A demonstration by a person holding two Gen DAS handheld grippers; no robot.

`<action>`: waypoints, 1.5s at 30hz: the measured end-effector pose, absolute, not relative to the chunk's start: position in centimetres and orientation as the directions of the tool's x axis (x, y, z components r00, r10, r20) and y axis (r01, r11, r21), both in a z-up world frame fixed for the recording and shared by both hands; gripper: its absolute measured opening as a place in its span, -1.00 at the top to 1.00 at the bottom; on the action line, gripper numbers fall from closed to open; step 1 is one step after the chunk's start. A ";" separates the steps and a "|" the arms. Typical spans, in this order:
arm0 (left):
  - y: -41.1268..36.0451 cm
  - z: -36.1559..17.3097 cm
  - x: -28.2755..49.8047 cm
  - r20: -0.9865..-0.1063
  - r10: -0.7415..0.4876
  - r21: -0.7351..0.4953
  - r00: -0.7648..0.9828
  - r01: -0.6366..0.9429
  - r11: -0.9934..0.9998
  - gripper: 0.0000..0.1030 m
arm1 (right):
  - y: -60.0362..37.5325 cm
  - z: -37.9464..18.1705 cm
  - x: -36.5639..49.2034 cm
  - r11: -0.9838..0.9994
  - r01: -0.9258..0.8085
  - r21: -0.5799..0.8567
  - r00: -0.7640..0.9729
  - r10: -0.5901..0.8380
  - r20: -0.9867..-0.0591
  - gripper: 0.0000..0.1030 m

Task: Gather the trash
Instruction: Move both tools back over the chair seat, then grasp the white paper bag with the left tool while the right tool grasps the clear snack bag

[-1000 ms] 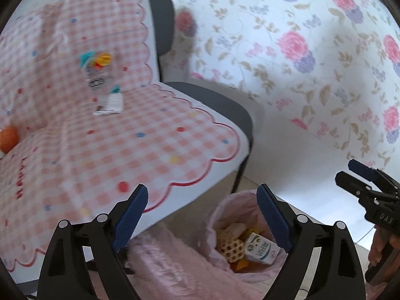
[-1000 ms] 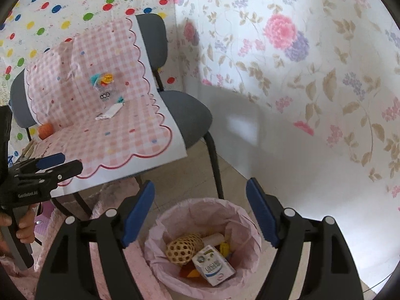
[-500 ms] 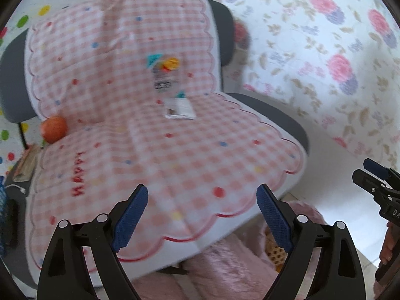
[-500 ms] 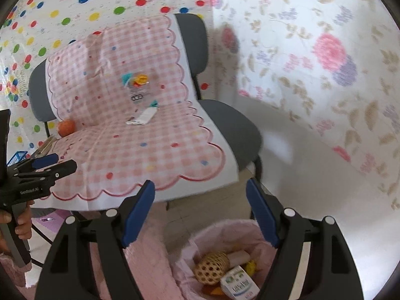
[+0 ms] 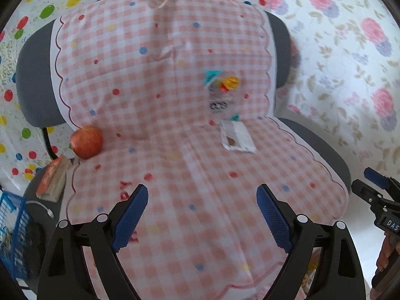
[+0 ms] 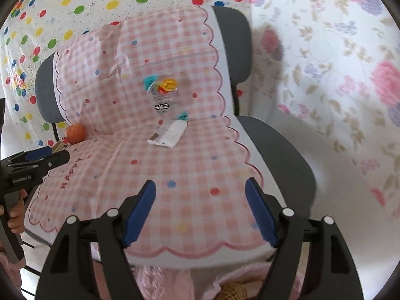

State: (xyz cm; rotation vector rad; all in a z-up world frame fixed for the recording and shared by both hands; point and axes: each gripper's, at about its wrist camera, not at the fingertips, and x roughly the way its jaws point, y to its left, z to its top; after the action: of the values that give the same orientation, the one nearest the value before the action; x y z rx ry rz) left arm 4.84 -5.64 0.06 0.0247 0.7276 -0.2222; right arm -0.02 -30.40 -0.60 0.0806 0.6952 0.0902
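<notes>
A clear plastic wrapper (image 5: 221, 92) (image 6: 163, 95) with teal and yellow print leans against the backrest of a grey chair draped in a pink checked cloth (image 5: 200, 200) (image 6: 175, 170). Just below it a flat white packet (image 5: 237, 137) (image 6: 170, 132) lies on the seat. A red apple (image 5: 86, 142) (image 6: 75, 133) rests at the seat's left back corner. My left gripper (image 5: 202, 215) hovers open over the seat's front, well short of the packet. My right gripper (image 6: 201, 210) is also above the front of the seat; its jaws are closing with nothing between them.
The pink-lined trash bin (image 6: 232, 287) shows only at the bottom edge, below the seat's front. A blue basket (image 5: 10, 225) and a book-like stack (image 5: 53, 177) sit left of the chair. Flowered wall covering (image 6: 337, 75) stands to the right, dotted covering behind.
Both grippers swung up and left from over the trash bin to face the chair seat. The bin has dropped almost out of view, and the wrapper and packet now sit near the middle.
</notes>
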 end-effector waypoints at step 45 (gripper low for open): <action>-5.5 -1.9 23.4 -0.723 -0.132 -0.044 0.678 0.146 0.988 -0.71 | -23.8 1.1 24.7 0.910 -0.413 0.040 0.770 0.373 -0.518 0.81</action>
State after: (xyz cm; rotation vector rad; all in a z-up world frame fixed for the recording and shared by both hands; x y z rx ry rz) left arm 23.40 -5.48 -1.92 0.0175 0.8112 -0.1562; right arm 24.66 -23.78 1.08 -0.0777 0.5453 0.4267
